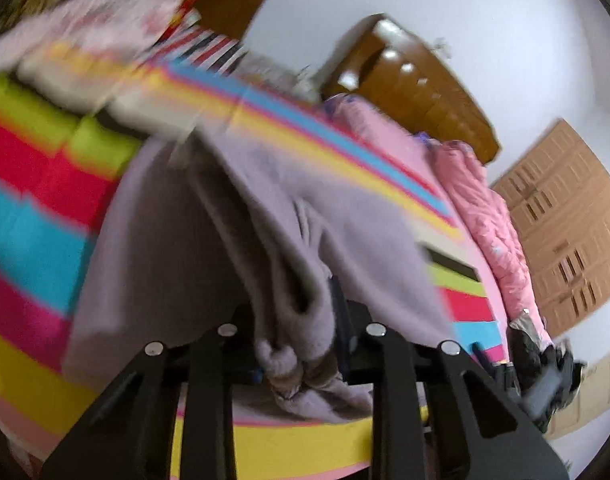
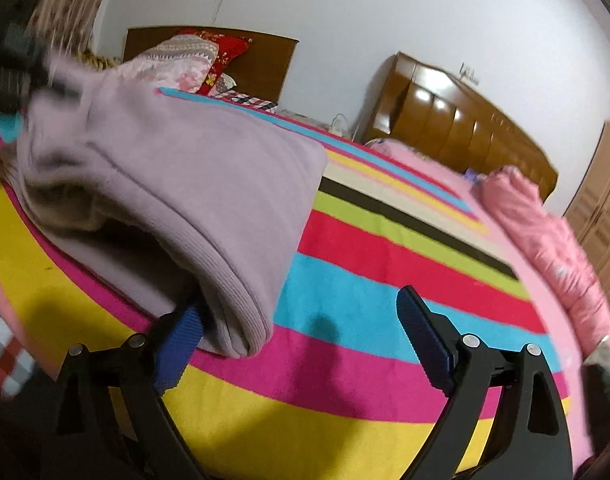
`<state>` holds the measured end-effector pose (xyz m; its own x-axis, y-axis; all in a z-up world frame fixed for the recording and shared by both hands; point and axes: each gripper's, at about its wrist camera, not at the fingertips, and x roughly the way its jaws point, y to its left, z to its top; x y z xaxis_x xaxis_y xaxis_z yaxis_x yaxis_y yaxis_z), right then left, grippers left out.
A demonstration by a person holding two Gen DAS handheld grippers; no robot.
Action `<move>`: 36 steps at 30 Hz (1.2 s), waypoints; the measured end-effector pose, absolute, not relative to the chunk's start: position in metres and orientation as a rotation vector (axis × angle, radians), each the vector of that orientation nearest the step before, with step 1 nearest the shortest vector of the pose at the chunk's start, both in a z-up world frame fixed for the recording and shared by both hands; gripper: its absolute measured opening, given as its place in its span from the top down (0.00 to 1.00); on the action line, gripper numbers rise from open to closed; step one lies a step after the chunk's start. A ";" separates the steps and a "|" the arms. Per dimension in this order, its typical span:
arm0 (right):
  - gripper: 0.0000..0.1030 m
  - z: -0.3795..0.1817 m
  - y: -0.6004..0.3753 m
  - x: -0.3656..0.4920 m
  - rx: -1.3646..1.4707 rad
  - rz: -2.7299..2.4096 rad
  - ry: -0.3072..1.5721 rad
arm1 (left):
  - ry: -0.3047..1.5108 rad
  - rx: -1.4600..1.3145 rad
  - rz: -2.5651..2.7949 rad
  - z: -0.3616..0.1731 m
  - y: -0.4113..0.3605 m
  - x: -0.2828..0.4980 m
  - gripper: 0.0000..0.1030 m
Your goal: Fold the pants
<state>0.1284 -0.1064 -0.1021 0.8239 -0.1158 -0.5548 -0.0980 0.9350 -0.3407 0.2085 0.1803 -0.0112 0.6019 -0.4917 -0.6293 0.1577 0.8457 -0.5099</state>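
Lilac pants lifted by one end over the striped bed, the other end about to be taken

The left gripper [image 1: 301, 364] is clenched on a bunched edge of the pants [image 1: 233, 216], raising it so the cloth can be carried over; the pants drape onto the striped bedspread [image 2: 385, 280]; the right gripper [image 2: 301, 340] stands wide and released, its left pad just beside the ribbed cuff [image 2: 241, 312], apparently positioned to take it.
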 end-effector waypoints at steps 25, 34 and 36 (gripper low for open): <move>0.11 -0.102 -0.117 0.141 -0.302 0.043 0.662 | 0.864 -0.706 -0.325 -0.085 0.286 0.196 0.74; 0.13 -0.075 -0.131 0.128 -0.217 0.282 0.674 | 0.677 -0.245 0.107 -0.009 0.243 0.156 0.32; 0.13 -0.061 -0.136 0.124 -0.102 0.360 0.642 | 0.618 -0.180 0.017 0.011 0.216 0.148 0.29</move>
